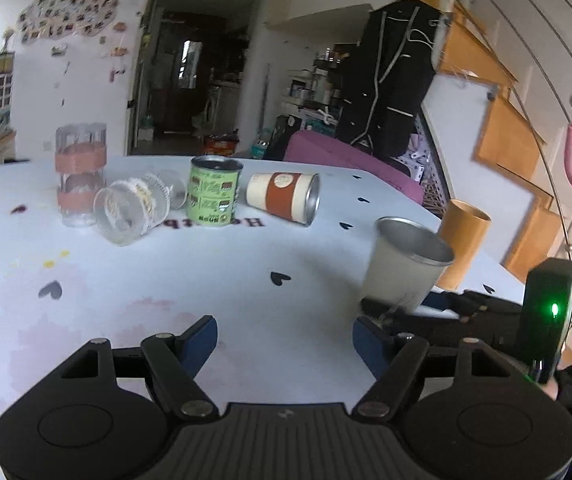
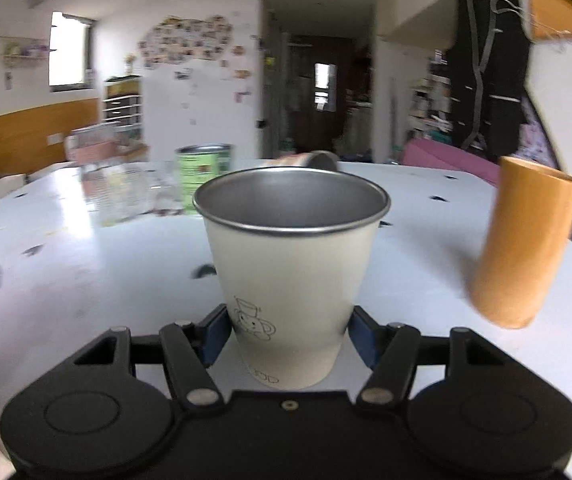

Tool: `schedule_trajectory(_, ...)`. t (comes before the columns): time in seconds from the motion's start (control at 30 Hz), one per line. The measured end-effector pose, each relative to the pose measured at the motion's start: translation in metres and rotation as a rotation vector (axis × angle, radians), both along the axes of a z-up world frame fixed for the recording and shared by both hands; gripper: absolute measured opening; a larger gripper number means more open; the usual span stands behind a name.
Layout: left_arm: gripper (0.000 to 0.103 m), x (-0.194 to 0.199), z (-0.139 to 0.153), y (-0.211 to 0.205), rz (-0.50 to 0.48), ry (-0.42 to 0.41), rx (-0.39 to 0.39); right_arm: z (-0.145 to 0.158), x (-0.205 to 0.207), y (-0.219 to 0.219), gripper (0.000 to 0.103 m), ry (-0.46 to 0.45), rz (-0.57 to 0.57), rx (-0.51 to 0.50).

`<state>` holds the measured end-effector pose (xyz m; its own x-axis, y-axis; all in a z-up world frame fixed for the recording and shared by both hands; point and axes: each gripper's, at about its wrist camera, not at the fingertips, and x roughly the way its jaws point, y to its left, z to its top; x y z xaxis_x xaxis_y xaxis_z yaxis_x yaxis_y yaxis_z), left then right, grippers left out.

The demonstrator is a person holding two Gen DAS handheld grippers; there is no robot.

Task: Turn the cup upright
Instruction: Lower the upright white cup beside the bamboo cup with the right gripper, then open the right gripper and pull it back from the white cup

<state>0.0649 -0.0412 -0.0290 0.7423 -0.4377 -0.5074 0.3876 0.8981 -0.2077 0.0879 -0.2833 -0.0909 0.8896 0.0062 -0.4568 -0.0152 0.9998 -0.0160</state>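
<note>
Now upright: white metal cup [image 2: 291, 276] between right gripper [image 2: 290, 338] fingers, clamped low on its base. Light, rigid, slick-walled; better held mid-body. Left gripper [image 1: 286, 344] spread wide, holding nothing.

Left tongs [image 1: 285, 339] gape wide and level; right tongs [image 2: 289, 335] hold narrower.

White wall [image 1: 86, 92] bearing a cloud-shaped photo collage [image 1: 68, 14]; dark open doorway [image 1: 190, 80] just right of it; daylit window [image 2: 68, 54] above orange wainscot [image 2: 38, 132]. Drawer unit [image 2: 122, 106] against the wall, black garment bag [image 1: 395, 76] hanging, purple sofa [image 1: 349, 162] below it, wooden stair panels [image 1: 501, 136] at right.
</note>
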Motion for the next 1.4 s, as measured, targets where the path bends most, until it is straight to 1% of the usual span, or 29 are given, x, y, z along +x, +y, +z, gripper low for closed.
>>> schedule_trajectory(0.07,0.080,0.000,-0.003,0.001,0.023,-0.006,0.006,0.000,0.007,-0.010,0.065,0.008,-0.029,0.000)
schedule_trajectory(0.17,0.085,-0.002,-0.007,0.000,0.056,-0.032,0.038,-0.001,0.019,-0.026,0.065,0.013,-0.082,0.006)
schedule_trajectory(0.27,0.087,-0.004,-0.011,0.001,0.079,-0.050,0.047,-0.003,0.031,-0.039,0.065,0.004,-0.121,0.005)
schedule_trajectory(0.47,0.091,-0.006,-0.016,-0.002,0.112,-0.083,0.075,-0.005,0.039,-0.049,0.065,-0.002,-0.146,-0.006)
schedule_trajectory(0.6,0.092,-0.009,-0.015,-0.004,0.109,-0.102,0.090,-0.003,0.046,-0.052,0.065,0.000,-0.156,-0.007)
schedule_trajectory(0.73,0.093,-0.012,-0.014,-0.006,0.103,-0.116,0.092,-0.003,0.042,-0.054,0.066,0.008,-0.163,0.016)
schedule_trajectory(0.8,0.095,-0.015,-0.011,-0.006,0.106,-0.130,0.095,0.003,0.034,-0.055,0.073,0.010,-0.174,0.037)
schedule_trajectory(0.9,0.096,-0.017,-0.007,-0.007,0.113,-0.153,0.095,0.016,0.013,-0.050,0.077,-0.024,-0.161,0.037)
schedule_trajectory(1.17,0.101,-0.026,0.007,-0.009,0.139,-0.201,0.098,0.059,-0.057,-0.036,0.084,-0.144,-0.168,0.044)
schedule_trajectory(1.27,0.102,-0.028,0.010,-0.009,0.147,-0.209,0.095,0.068,-0.079,-0.030,0.088,-0.174,-0.170,0.023)
schedule_trajectory(1.37,0.103,-0.031,0.013,-0.009,0.155,-0.217,0.096,0.072,-0.097,-0.027,0.090,-0.187,-0.177,0.008)
schedule_trajectory(1.4,0.103,-0.032,0.013,-0.009,0.156,-0.219,0.096,0.073,-0.101,-0.026,0.093,-0.187,-0.184,0.003)
